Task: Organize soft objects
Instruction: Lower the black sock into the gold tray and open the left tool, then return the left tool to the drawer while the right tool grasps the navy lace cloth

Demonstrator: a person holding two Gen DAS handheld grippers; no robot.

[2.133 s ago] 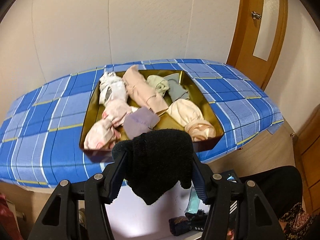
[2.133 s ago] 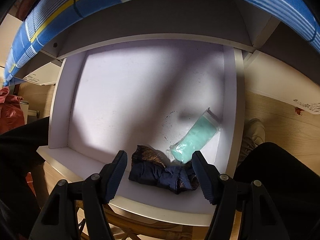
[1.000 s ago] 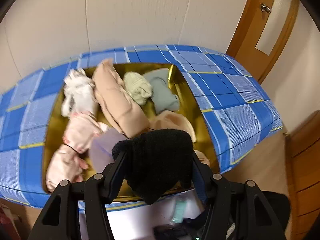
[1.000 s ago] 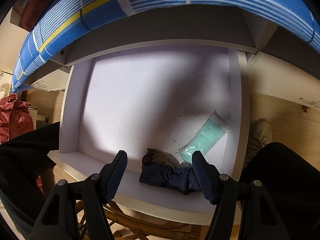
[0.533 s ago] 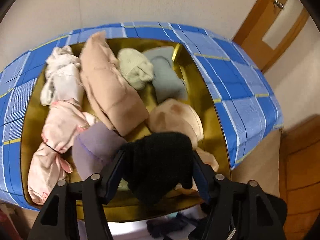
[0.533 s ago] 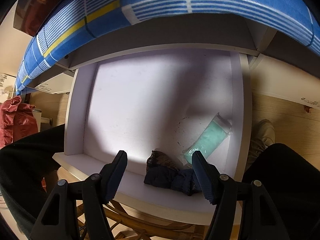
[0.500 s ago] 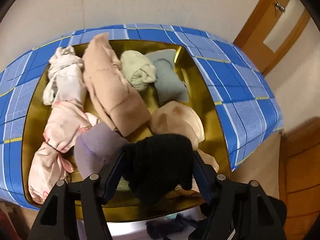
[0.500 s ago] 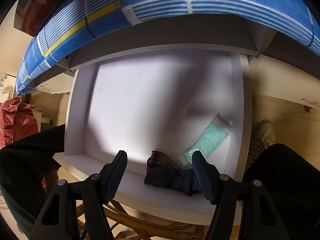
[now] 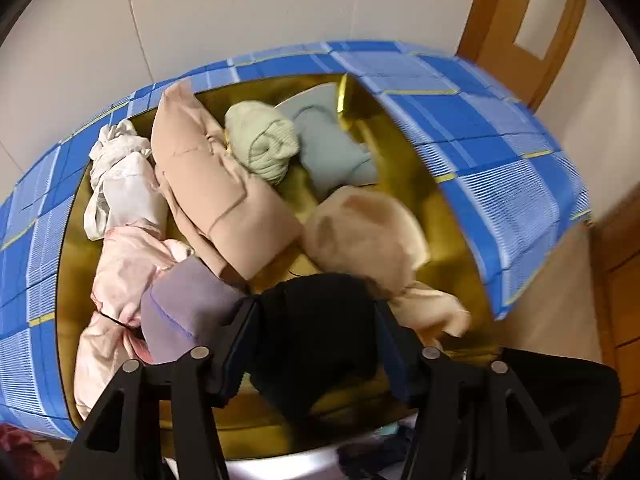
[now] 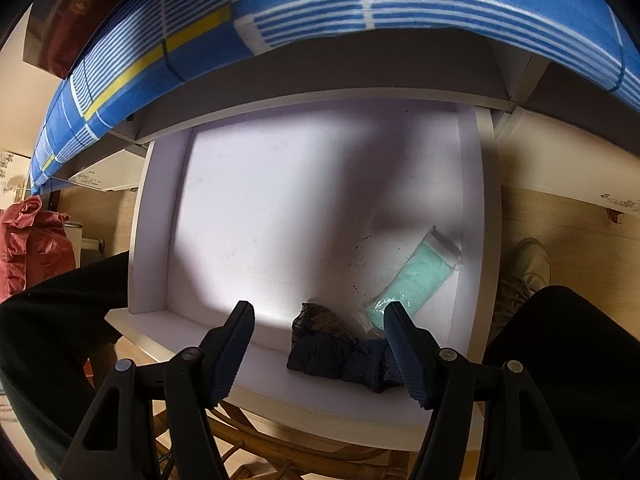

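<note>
Left tongs (image 9: 316, 328): closed on black sock bundle (image 9: 316, 332), held over the near edge of the gold tray (image 9: 452, 216), likely for depositing. Tray, on the blue-checked table (image 9: 500, 152): lilac roll (image 9: 184, 312) at 9 o'clock of the bundle, beige roll (image 9: 224, 196) and green ball (image 9: 262, 146) toward 12.

Right tongs (image 10: 318, 346): spread wide, empty, poised over white drawer (image 10: 280, 208), holding navy bundle (image 10: 340, 356) and mint packet (image 10: 420, 280).

- One gold tray (image 9: 448, 216) sat on one blue plaid cloth (image 9: 496, 148).
- Eight soft bundles lay in the tray: two peach, two pink, and one each of white (image 9: 120, 184), green (image 9: 262, 146), grey-blue (image 9: 332, 148) and lilac (image 9: 184, 312).
- One black sock (image 9: 316, 332) hung at 6 o'clock.
- One white drawer (image 10: 468, 184) held two items: one dark bundle (image 10: 340, 354) and one mint packet (image 10: 420, 280) at 4 o'clock.
</note>
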